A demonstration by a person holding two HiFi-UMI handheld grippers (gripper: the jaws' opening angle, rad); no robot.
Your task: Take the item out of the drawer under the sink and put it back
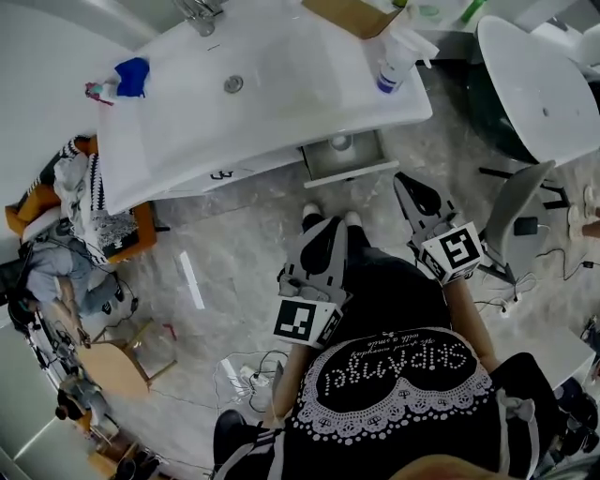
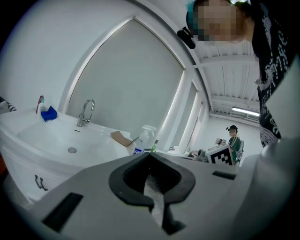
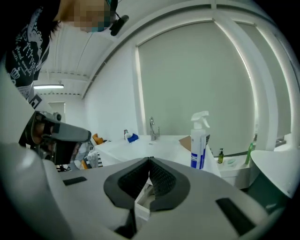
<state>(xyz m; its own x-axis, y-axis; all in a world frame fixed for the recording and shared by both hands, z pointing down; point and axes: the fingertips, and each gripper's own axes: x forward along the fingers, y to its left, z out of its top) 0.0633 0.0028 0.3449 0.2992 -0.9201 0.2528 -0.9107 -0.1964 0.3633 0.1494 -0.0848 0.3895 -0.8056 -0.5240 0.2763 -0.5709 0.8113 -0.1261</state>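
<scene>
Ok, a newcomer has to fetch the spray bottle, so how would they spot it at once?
Find the big white sink. At its right end in the head view, beside the flat brown cardboard, stands the spray bottle. It alone is upright there: white, with a trigger head and a blue label.

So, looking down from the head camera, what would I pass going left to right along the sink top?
Blue object → tap → drain → spray bottle.
</scene>
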